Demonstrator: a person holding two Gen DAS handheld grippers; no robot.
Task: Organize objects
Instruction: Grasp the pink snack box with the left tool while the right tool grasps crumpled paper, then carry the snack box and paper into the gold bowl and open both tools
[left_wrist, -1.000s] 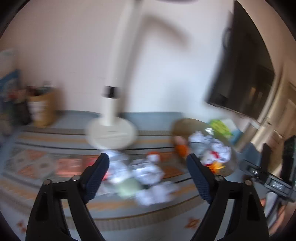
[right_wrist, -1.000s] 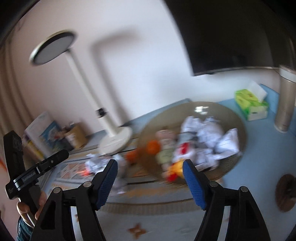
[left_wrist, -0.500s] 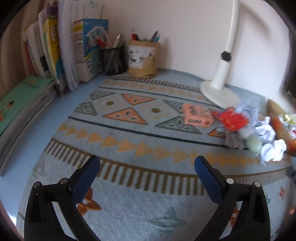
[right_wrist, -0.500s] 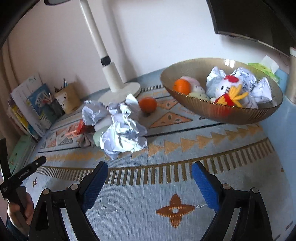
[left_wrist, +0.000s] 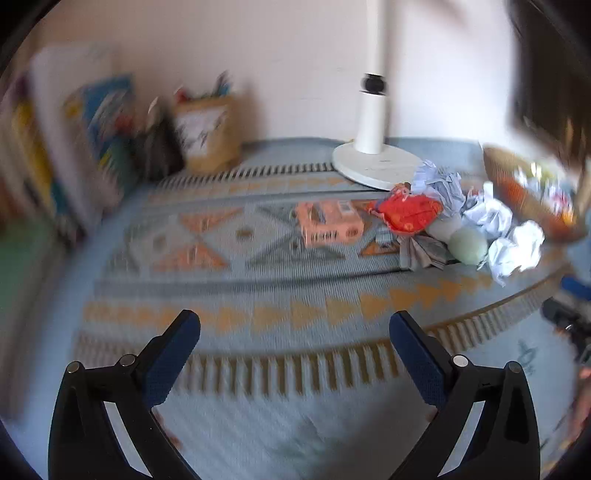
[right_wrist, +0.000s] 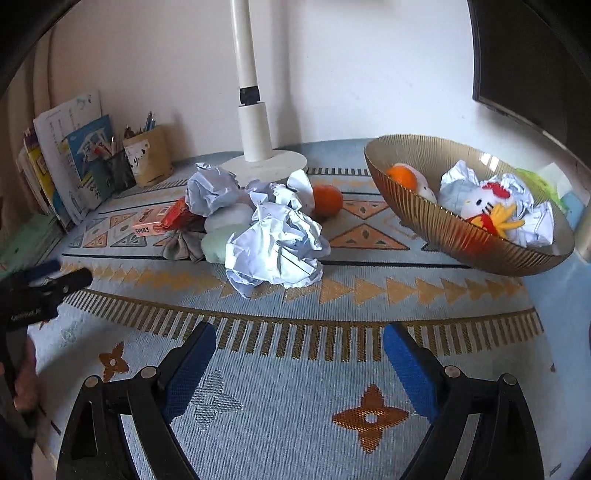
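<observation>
**Between empty fingers, only patterned mat**

Ahead of the right gripper (right_wrist: 299, 356), whose fingers stand apart holding nothing, lies a heap of crumpled paper (right_wrist: 275, 247) with an orange (right_wrist: 327, 199) just behind it. Farther ahead and to the right sits the ribbed gold bowl (right_wrist: 443, 225), holding another orange, paper balls and a white plush toy (right_wrist: 480, 201). The left gripper (left_wrist: 295, 343) is likewise spread wide and empty; beyond its fingers, to the right, lie a pink box (left_wrist: 328, 221) and a red pouch (left_wrist: 406, 212) on the surface.
</observation>
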